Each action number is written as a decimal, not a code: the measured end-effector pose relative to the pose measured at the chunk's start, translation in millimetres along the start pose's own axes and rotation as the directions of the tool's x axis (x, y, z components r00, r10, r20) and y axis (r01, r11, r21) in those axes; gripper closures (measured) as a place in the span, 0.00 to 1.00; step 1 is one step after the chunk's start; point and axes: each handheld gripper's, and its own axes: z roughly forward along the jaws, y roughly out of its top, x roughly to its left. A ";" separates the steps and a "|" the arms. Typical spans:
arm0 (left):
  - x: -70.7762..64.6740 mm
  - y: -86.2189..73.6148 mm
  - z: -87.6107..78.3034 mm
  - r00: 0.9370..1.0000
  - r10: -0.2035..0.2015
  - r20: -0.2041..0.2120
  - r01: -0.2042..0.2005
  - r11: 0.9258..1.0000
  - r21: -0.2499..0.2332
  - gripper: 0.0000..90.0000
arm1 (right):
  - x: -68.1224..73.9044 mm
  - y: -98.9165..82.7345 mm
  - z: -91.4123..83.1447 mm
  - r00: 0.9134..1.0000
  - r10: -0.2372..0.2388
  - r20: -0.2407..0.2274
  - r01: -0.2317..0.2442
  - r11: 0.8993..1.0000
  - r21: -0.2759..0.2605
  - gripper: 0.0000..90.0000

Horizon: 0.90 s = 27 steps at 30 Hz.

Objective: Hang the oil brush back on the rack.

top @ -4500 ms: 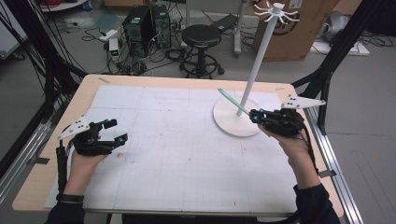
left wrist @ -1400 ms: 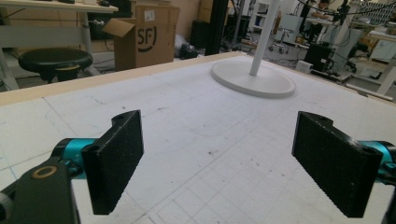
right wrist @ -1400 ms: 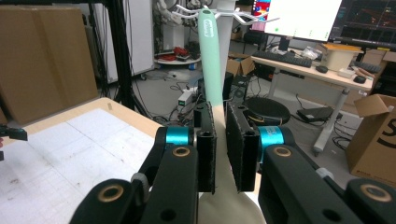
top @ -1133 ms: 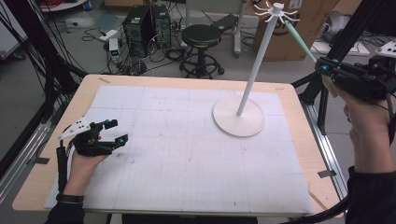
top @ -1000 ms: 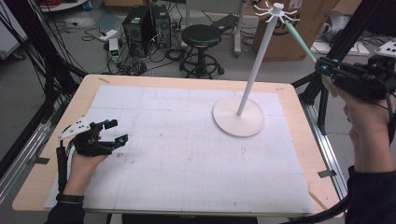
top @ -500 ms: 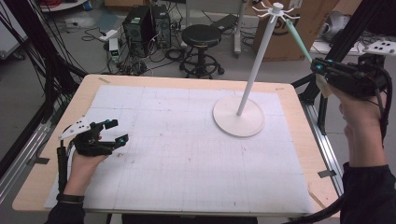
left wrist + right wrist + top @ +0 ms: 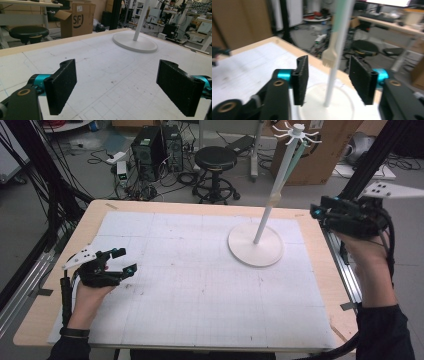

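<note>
A white stand [image 7: 265, 215] rises from a round base [image 7: 255, 245] at the table's far right. A brush with a pale green handle [image 7: 295, 162] hangs from a hook at the stand's top, its bristle end [image 7: 273, 199] beside the pole. My right gripper [image 7: 317, 212] hovers to the right of the stand, off the table's right edge, open and apart from the brush; its jaws have just been opening. In the right gripper view the brush [image 7: 329, 57] dangles ahead of the open right gripper [image 7: 328, 63]. My left gripper [image 7: 125, 261] rests open on the mat at the near left, with nothing between its jaws.
A white gridded mat [image 7: 200, 285] covers the wooden table [image 7: 320, 270]. Behind the table stand a black stool [image 7: 216, 160], computer towers [image 7: 155, 145] with cables, and a cardboard box [image 7: 325, 150]. The stand's base [image 7: 135, 42] lies far ahead of the left gripper [image 7: 116, 72].
The right gripper has opened and let go of the brush, which now hangs along the stand's pole. The right hand has come down and drawn back a little. The left hand has kept still.
</note>
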 end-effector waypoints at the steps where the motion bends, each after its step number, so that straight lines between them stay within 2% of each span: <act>1: 0.1 0.0 -0.1 1.000 -0.002 -0.001 0.002 1.000 0.000 0.19 | 2.3 -6.0 2.5 1.000 -0.005 -0.022 0.005 1.000 -0.006 0.50; 3: 0.2 0.3 -0.9 1.000 0.000 -0.005 0.000 1.000 0.000 0.19 | 7.1 -20.6 8.7 0.998 -0.004 -0.066 0.004 1.000 0.000 0.45; 7: 0.4 0.7 -3.4 1.000 0.004 -0.013 -0.004 1.000 0.008 0.19 | 14.0 -48.6 17.8 0.992 0.001 -0.123 -0.004 1.000 -0.024 0.37; 9: 0.7 0.7 -4.2 1.000 0.003 -0.018 -0.003 1.000 0.008 0.19 | 18.1 -67.1 23.2 0.989 0.008 -0.149 -0.011 1.000 -0.020 0.33; 12: 1.8 0.0 -4.9 1.000 0.005 -0.025 -0.005 1.000 0.010 0.19 | 21.8 -90.4 30.3 0.983 0.008 -0.185 -0.011 1.000 -0.018 0.32; 15: 1.3 -1.5 -5.4 1.000 0.009 -0.027 -0.008 1.000 0.019 0.19 | 26.2 -115.9 38.6 0.980 0.025 -0.199 -0.027 1.000 -0.008 0.30; 18: 1.1 -2.5 -5.9 1.000 0.010 -0.028 -0.009 1.000 0.023 0.19 | 32.9 -133.3 45.9 0.978 0.032 -0.204 -0.027 0.999 0.028 0.29; 20: 0.9 -2.5 -6.5 0.999 0.011 -0.031 -0.011 1.000 0.023 0.19 | 37.5 -142.1 51.0 0.975 0.022 -0.221 -0.012 0.999 0.045 0.29; 22: 1.0 -2.4 -7.1 0.999 0.016 -0.031 -0.016 1.000 0.026 0.19 | 42.5 -149.5 55.9 0.976 0.010 -0.218 0.003 0.998 0.060 0.28; 24: 0.6 -2.4 -7.7 0.999 0.015 -0.032 -0.014 1.000 0.024 0.19 | 45.7 -154.9 60.0 0.974 0.012 -0.225 0.002 0.998 0.062 0.27; 27: 0.7 -2.5 -8.4 0.999 0.015 -0.032 -0.014 1.000 0.024 0.19 | 50.6 -160.6 66.7 0.974 0.017 -0.225 0.004 0.995 0.095 0.25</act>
